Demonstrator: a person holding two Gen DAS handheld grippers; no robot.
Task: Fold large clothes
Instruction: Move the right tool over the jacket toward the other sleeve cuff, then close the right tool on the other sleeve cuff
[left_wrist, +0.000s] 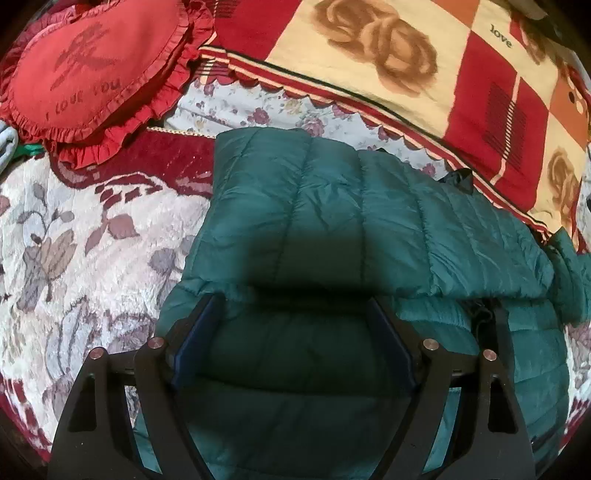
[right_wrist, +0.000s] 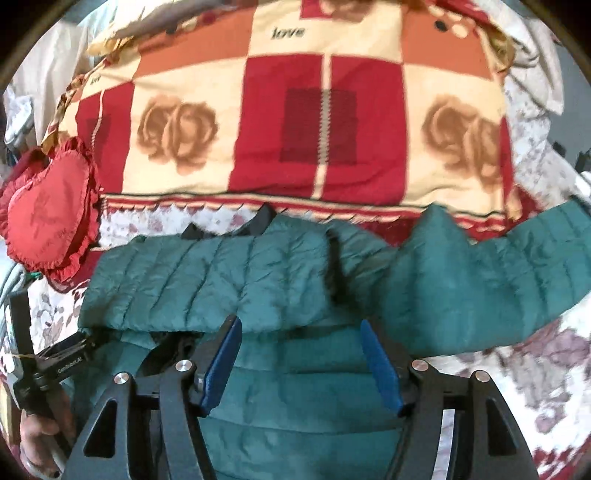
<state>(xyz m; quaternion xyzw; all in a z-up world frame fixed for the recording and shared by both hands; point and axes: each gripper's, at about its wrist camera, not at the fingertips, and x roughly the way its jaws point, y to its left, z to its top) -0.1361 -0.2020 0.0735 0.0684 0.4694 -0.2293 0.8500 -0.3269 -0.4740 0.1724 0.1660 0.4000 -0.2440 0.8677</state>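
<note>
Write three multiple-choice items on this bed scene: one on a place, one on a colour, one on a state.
1. Where does the heart-shaped cushion lie, seen from the left wrist?
A. upper left of the jacket
B. on the jacket
C. between the fingers

2. The puffer jacket is:
A. red
B. teal green
C. white

3. The right gripper is:
A. shut on a sleeve
B. open above the jacket
C. out of view

Answers: 1 A, it sits up left, apart from the jacket. 2 B, the quilted fabric is teal. 3 B, blue pads stand apart with fabric showing between.
</note>
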